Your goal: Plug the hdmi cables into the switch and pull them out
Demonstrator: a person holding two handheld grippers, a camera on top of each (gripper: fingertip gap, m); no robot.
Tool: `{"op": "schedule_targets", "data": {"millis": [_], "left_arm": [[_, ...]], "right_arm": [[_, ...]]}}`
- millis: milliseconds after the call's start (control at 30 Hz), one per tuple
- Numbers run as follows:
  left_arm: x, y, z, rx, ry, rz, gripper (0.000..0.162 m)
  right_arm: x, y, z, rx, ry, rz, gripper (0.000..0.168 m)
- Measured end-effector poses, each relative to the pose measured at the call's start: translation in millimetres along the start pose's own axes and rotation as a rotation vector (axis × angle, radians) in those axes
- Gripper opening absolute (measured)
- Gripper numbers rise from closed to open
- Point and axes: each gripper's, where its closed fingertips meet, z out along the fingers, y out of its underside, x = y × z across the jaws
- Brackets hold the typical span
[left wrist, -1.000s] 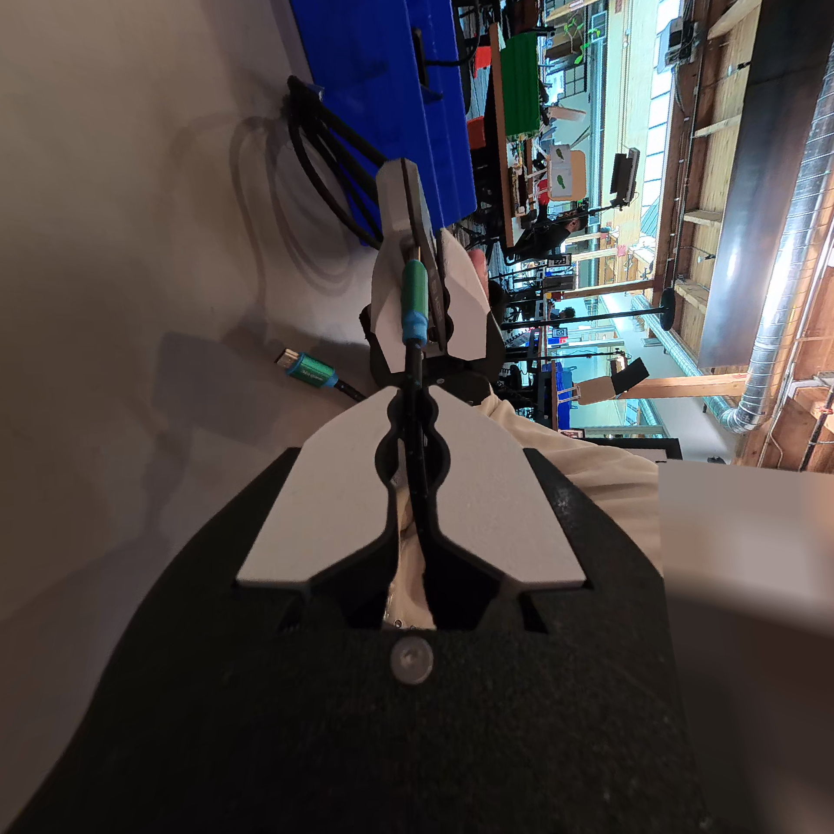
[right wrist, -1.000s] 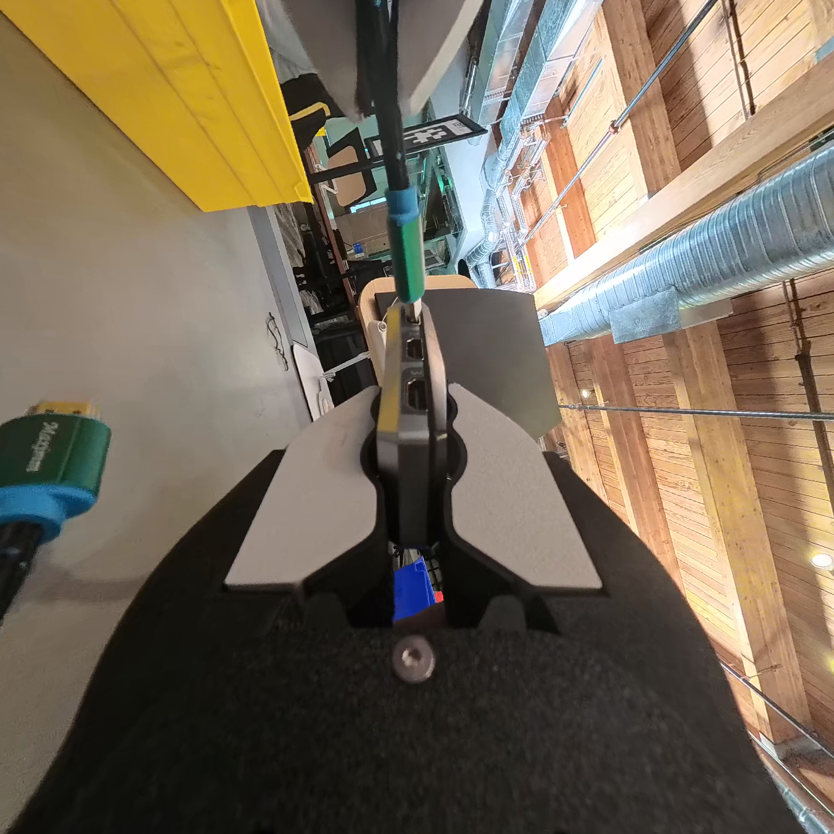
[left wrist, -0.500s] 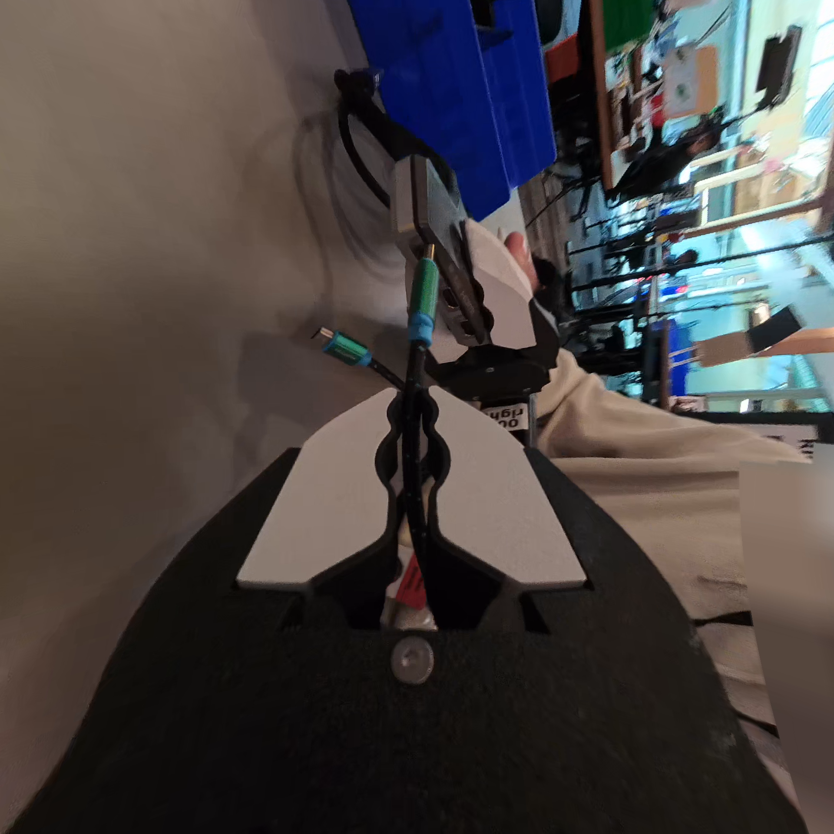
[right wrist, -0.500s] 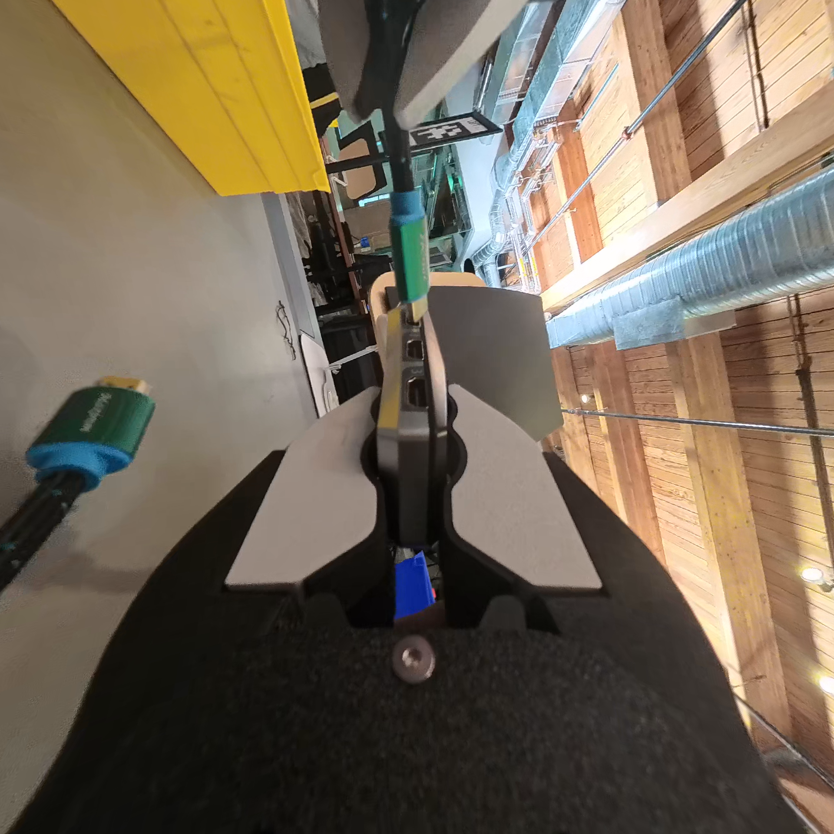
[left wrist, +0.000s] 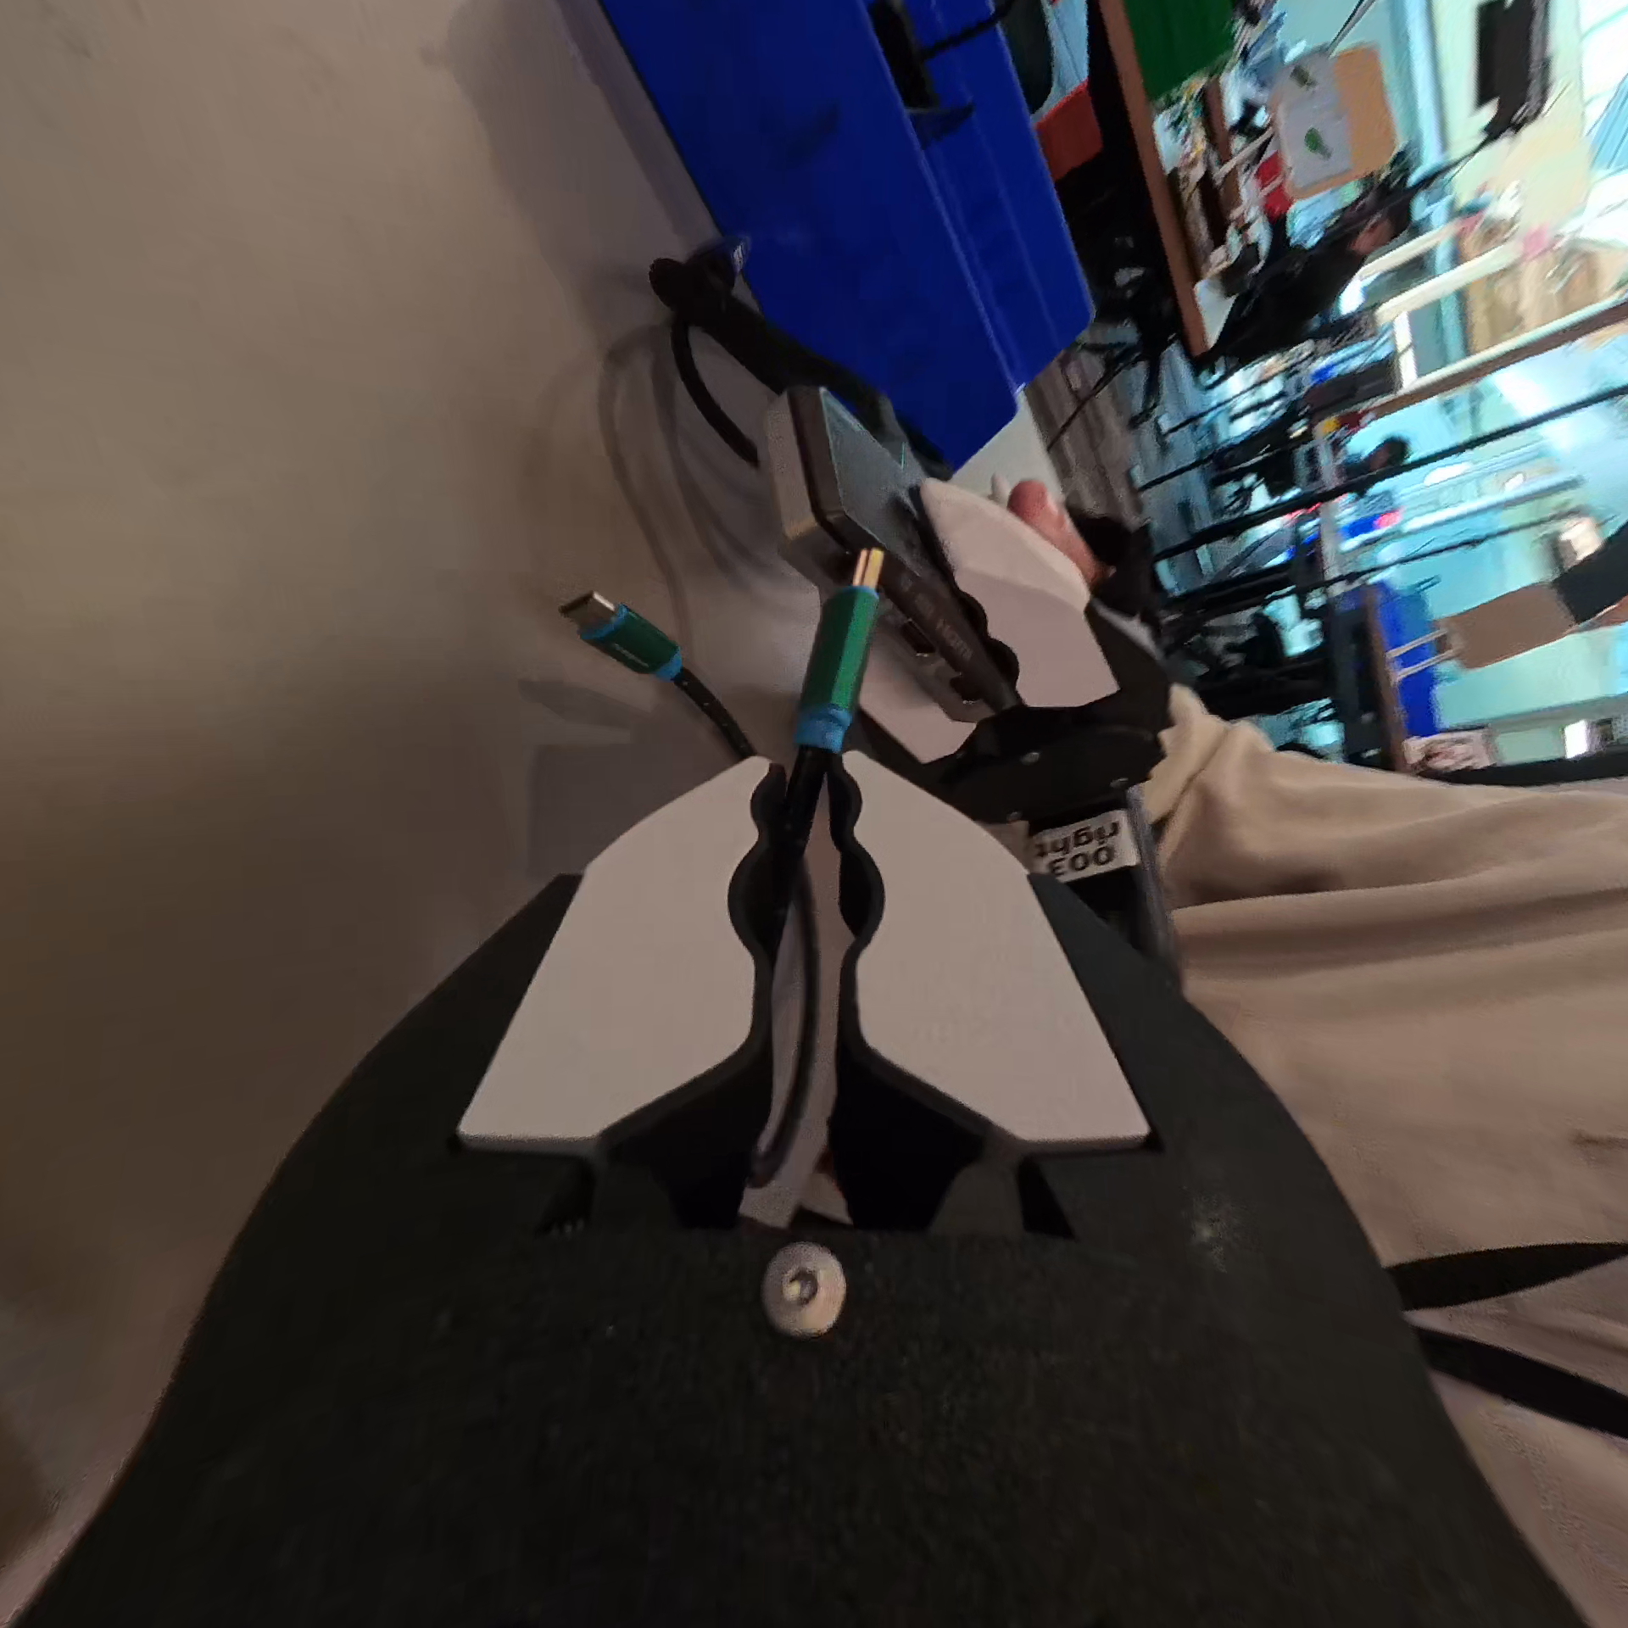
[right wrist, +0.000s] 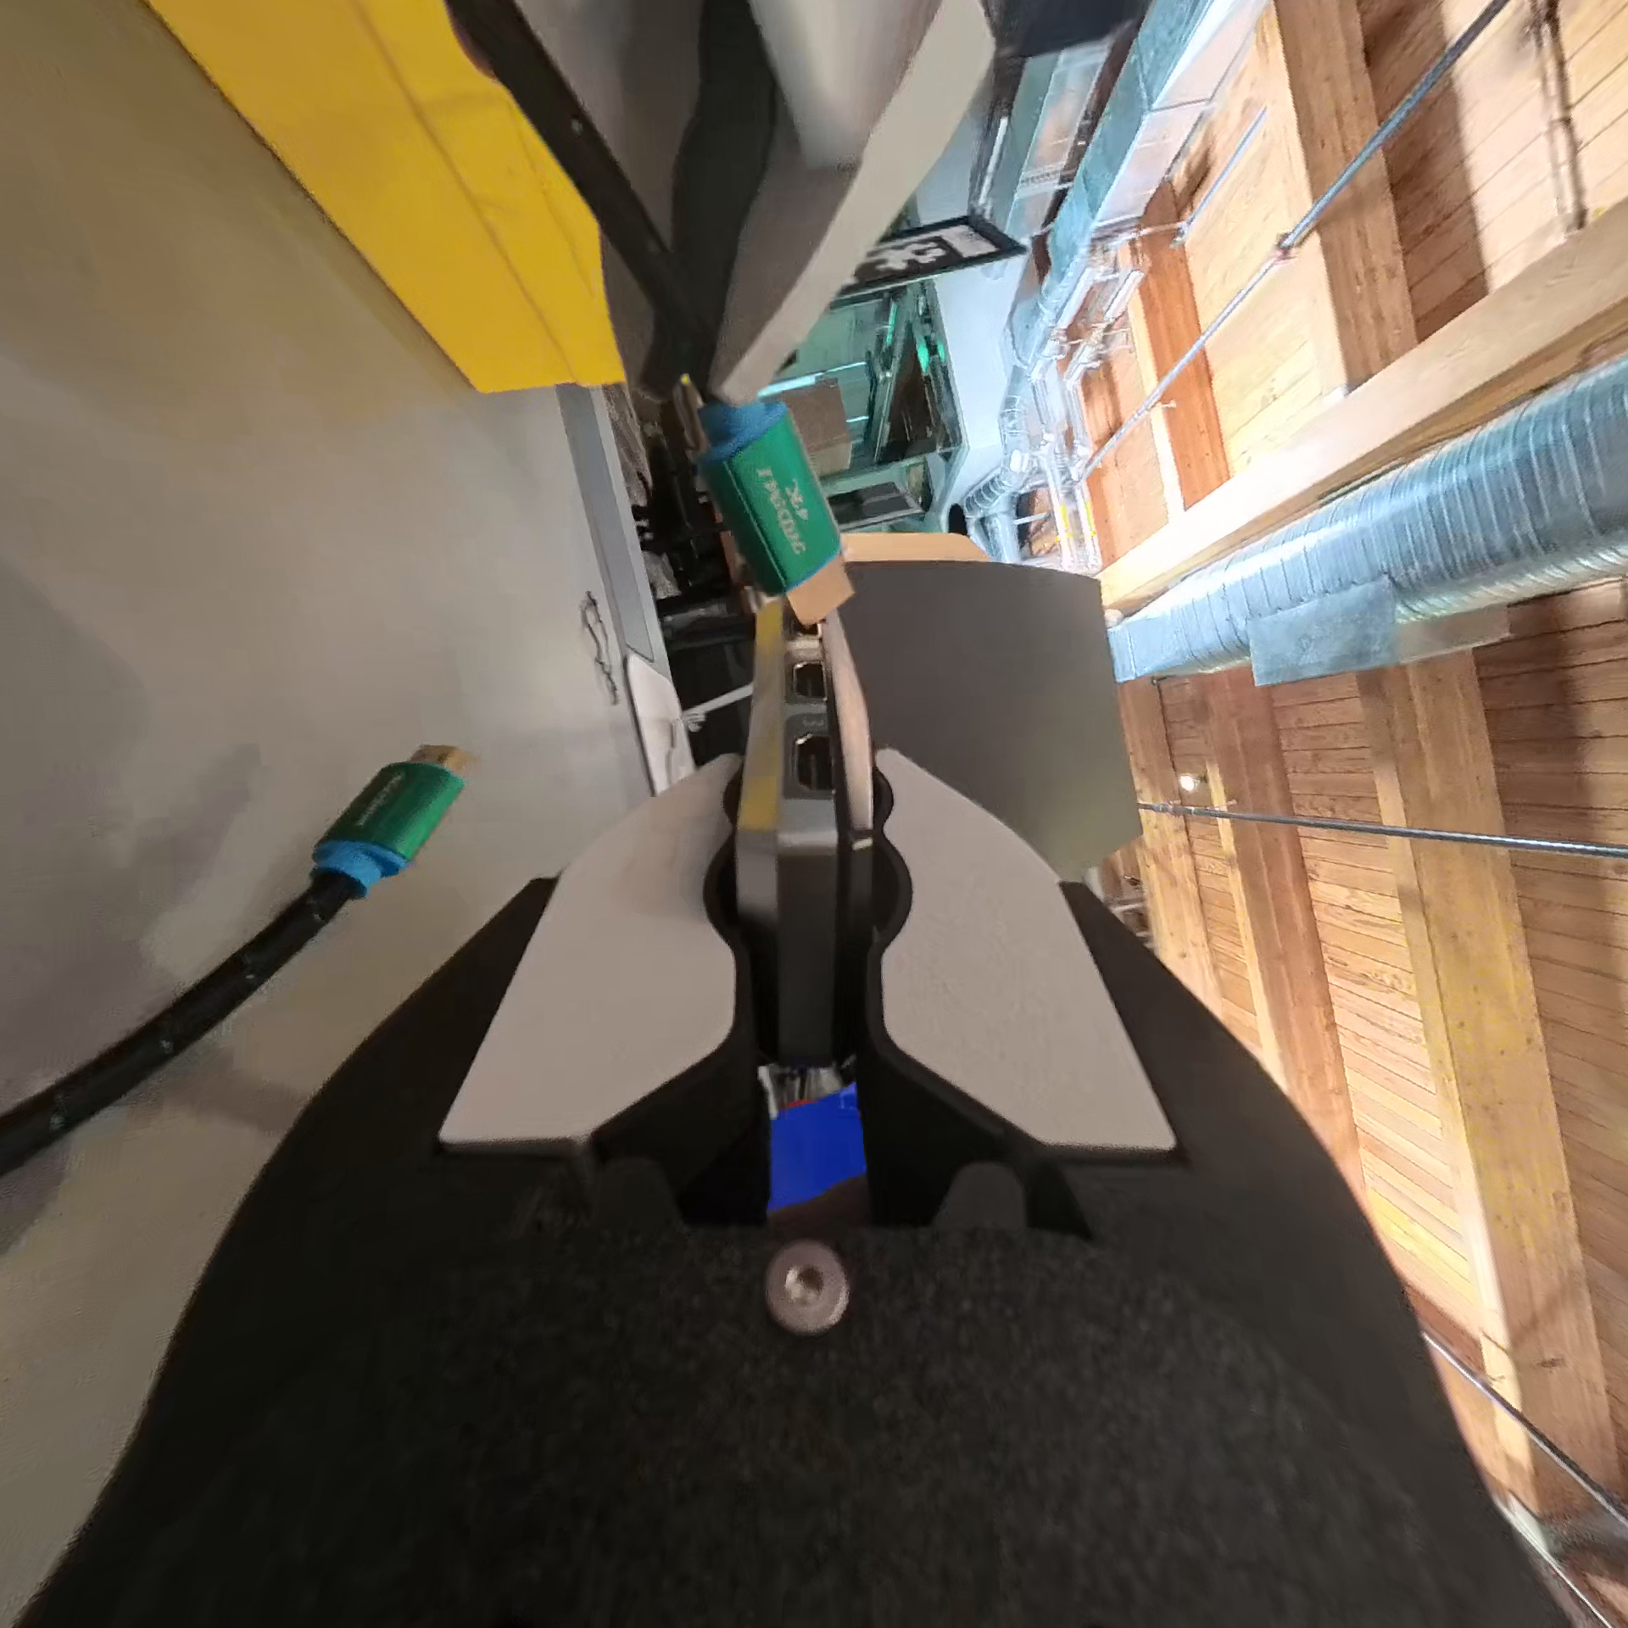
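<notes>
Between the white fingers of the left gripper (left wrist: pixel 806 784) runs a black braided cable, clamped just behind the blue collar of its green HDMI plug (left wrist: pixel 839 656). The gold tip of that plug sits just beside the grey switch (left wrist: pixel 846 476) and out of its ports. The right gripper (right wrist: pixel 806 793) is closed on the switch, held edge-on with two open ports facing the camera.

Only the left wrist view shows the blue bin (left wrist: pixel 872 194) on the table (left wrist: pixel 264 440), the black cable loop beside it, the person's pale sleeve (left wrist: pixel 1374 951), and a small white sticker with writing on the right gripper's body. Only the right wrist view shows the yellow bin (right wrist: pixel 396 176), the wooden ceiling and the silver duct (right wrist: pixel 1409 546) overhead.

A second green plug (right wrist: pixel 401 815) lies loose on the table, well apart from the switch, and both views catch it. The plugs carry pale printed lettering on their green shells, clearest in the right wrist view, where the held plug (right wrist: pixel 775 506) hangs tilted at the switch's far end, its gold tip touching or nearly touching the edge.
</notes>
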Motion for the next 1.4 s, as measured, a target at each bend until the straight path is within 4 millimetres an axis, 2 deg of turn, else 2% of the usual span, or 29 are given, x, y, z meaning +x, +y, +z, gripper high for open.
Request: {"op": "schedule_targets", "data": {"millis": [100, 167, 367, 500, 700, 867, 1233, 1400], "left_arm": [[-2.9, 5.5, 3.1, -0.015, -0.062, 0.125, 0.006], [0.3, 10.9, 4.9, -0.038, -0.042, 0.125, 0.006], [25.5, 6.1, -2.0, -0.025, 0.31, -0.248, 0.005], [32.2, 11.2, 0.8, -0.071, 0.391, -0.316, 0.005], [31.9, 10.4, 1.3, -0.065, 0.417, -0.339, 0.005], [24.2, 9.2, -1.6, -0.066, 0.395, -0.361, 0.005], [37.8, 16.7, 2.2, -0.108, 0.51, -0.423, 0.005], [35.3, 14.5, -2.1, -0.129, 0.46, -0.396, 0.005]], "right_arm": [[-10.2, 1.2, 1.4, -0.004, -0.038, -0.006, 0.023], [-14.6, 1.0, 1.4, 0.005, -0.061, -0.01, 0.023], [-4.2, -2.6, -1.9, 0.058, 0.011, -0.038, 0.023], [0.3, -2.1, -2.4, 0.076, 0.066, -0.049, 0.023], [0.7, -0.5, -4.4, 0.097, 0.099, -0.043, 0.023], [-0.1, -2.1, -4.8, 0.107, 0.097, -0.033, 0.023], [6.6, -5.4, -10.5, 0.15, 0.16, -0.034, 0.023], [9.6, -6.7, -16.3, 0.184, 0.181, -0.04, 0.022]]}}
